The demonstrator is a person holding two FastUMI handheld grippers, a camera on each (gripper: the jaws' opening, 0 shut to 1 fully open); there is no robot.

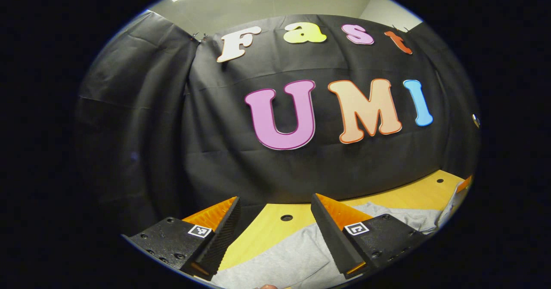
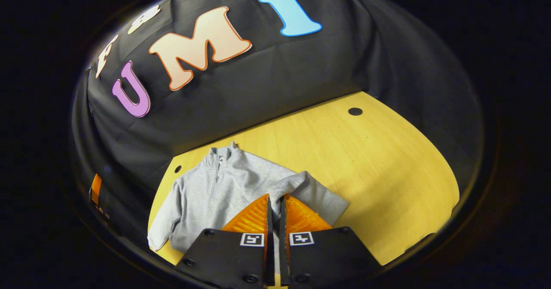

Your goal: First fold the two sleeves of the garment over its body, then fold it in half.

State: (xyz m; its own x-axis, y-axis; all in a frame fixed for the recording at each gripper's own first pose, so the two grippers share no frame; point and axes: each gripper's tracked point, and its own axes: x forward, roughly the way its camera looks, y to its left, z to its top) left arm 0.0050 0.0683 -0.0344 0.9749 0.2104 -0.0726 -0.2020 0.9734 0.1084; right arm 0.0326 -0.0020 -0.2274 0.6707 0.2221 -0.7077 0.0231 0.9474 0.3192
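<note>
in the left gripper view, the left hand-held gripper is sitting low at the bottom edge with its two black, orange-faced fingers standing wide apart, nothing between them but open air. below and beyond them the light grey, soft knit pullover garment is lying on the yellow wooden tabletop, its fabric spreading under the gap and running off to the right past the right finger. a round dark hole is showing in the tabletop just beyond the garment's edge, and another is sitting farther right. the black cloth booth wall is rising behind the tabletop.

in the right gripper view, the right hand-held gripper is pointing down at the garment with its orange-faced fingers drawn nearly together, a thin strip of grey fabric showing in the slit; they are looking clamped on the sleeve, which is lying bunched and turned in over the body. the garment is lying on the left part of the tabletop, standing collar and short zip toward the booth wall, the other sleeve lying out along the left edge. a dark hole is sitting well apart, near the far right of the tabletop.
</note>
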